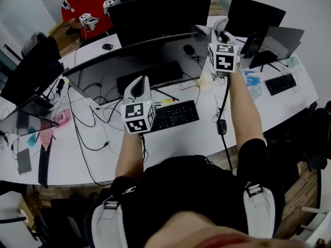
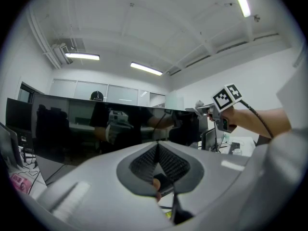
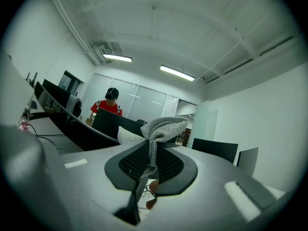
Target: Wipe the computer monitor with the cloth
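Nearest to us, the left gripper (image 2: 157, 147) has its ribbed pads pressed together with nothing between them. We hold it raised over the near half of the desk (image 1: 181, 138), just above a black keyboard (image 1: 173, 115), and it points at the screen of the wide curved monitor (image 1: 111, 66). Loose cables trail across the desk between the keyboard and the monitor's foot. Farther out and higher, the right gripper (image 3: 153, 154) pinches a grey knitted cloth (image 3: 161, 128). The cloth runs down between the pads and bunches in a knot above the tips. In the head view this gripper and its cloth sit at the monitor's right end, by the top edge. We cannot tell whether the cloth touches the screen. A second keyboard (image 1: 280, 84) lies near the desk's right edge. Beyond the curved monitor, another black monitor (image 1: 160, 12) stands with its back to us, and a smaller one (image 1: 254, 14) stands toward the far right corner. At the far side a person in a red shirt (image 1: 85, 4) holds a similar gripper.
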Demonstrator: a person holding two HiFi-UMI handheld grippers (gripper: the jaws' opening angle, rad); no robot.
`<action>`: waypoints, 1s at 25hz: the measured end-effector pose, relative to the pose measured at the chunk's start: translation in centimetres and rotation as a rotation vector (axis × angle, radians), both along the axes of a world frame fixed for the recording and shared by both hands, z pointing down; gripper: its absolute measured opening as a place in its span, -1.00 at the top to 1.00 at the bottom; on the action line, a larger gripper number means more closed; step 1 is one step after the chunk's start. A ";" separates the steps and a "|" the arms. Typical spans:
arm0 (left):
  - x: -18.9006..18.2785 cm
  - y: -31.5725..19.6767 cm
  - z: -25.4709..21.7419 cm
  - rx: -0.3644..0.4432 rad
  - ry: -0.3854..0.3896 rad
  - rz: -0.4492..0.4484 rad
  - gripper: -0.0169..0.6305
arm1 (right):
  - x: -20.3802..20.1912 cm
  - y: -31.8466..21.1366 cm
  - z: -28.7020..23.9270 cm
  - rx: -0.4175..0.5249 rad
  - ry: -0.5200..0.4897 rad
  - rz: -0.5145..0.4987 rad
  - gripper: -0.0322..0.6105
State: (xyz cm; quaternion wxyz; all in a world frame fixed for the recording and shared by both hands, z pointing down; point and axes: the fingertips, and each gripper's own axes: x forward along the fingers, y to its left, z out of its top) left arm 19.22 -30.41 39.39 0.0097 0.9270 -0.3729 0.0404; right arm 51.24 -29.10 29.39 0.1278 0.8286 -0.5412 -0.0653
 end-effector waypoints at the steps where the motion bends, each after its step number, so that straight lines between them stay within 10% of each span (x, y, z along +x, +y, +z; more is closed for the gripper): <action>1: 0.3 0.2 0.0 0.003 -0.003 0.002 0.80 | 0.5 0.2 0.1 0.002 -0.011 0.003 0.82; 25: 1.0 0.8 1.4 -0.003 -0.010 -0.051 0.80 | 1.8 -0.1 10.0 -0.116 -0.166 -0.096 0.82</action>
